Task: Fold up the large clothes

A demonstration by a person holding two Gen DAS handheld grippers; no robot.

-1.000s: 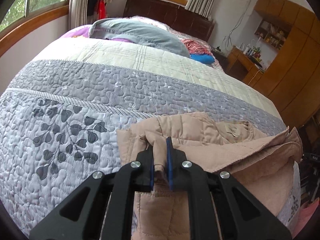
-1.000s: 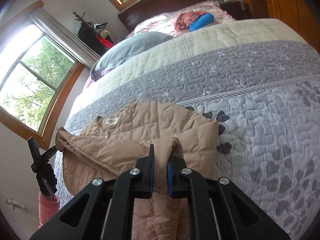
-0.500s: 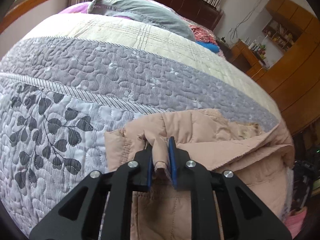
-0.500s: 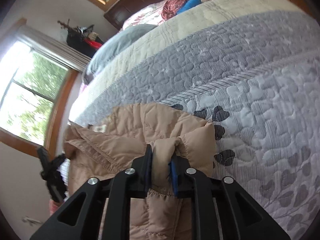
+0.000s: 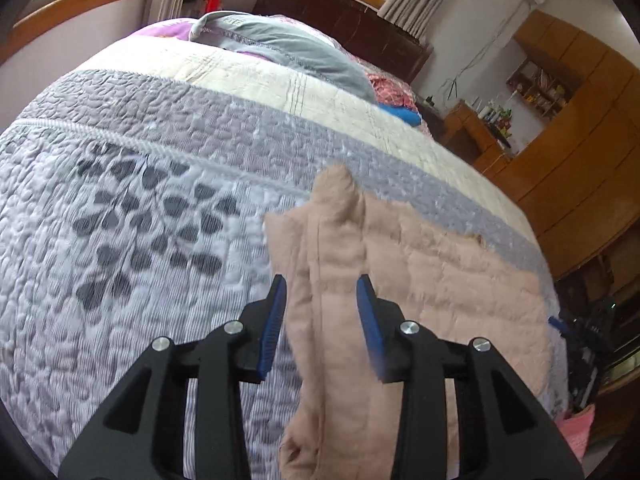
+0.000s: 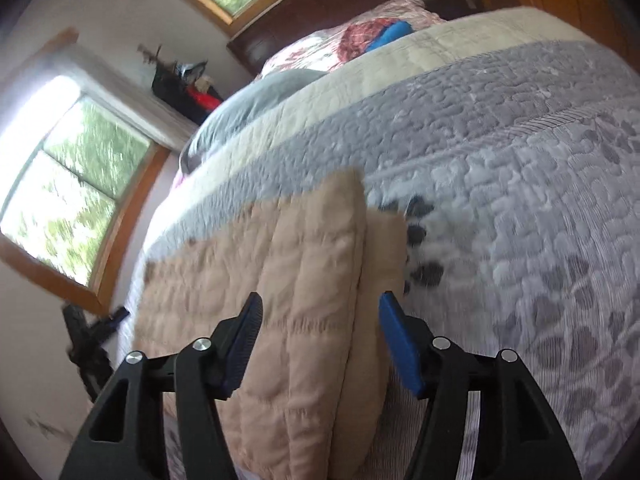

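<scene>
Near the bed's (image 5: 168, 184) foot edge, both grippers (image 5: 320, 320) (image 6: 320, 344) are opening, releasing the puffy quilted jacket (image 5: 420, 280); its springy fold may slump floorward.

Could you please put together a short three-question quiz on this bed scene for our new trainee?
1. True or false: the pink quilted jacket lies on the grey leaf-patterned quilt.
2. Which item lies near the headboard? A) a grey pillow B) a green suitcase C) a yellow lamp.
3. Fill in: the blue pads of the right hand-held gripper stand ____ from the jacket fold between them.

Key: 1 true. 2 A. 3 apart; its jaws are opening, as are those of the left hand-held gripper, whose pads also stand clear of the fabric.
</scene>
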